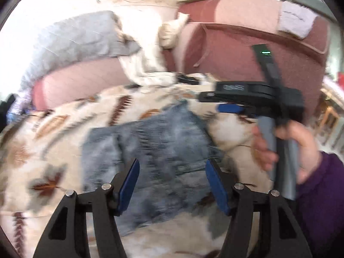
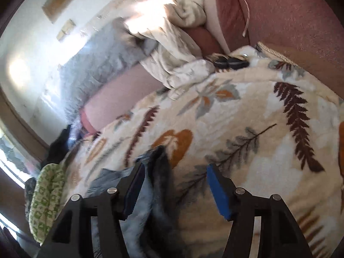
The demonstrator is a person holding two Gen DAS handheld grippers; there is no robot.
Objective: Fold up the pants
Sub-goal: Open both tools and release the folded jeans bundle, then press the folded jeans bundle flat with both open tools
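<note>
Faded blue denim pants lie bunched in a folded heap on a cream leaf-patterned blanket. My left gripper is open and hovers just above the near part of the denim, touching nothing. My right gripper shows in the left wrist view at the far right edge of the denim, held by a hand in a purple sleeve. In its own view the right gripper is open, with a fold of the pants lying by its left finger. Both views are motion-blurred.
A pink-red sofa backs the blanket. A grey pillow and a crumpled white cloth lie behind. Two dark small objects sit at the blanket's far edge. A green-patterned cloth hangs at the left.
</note>
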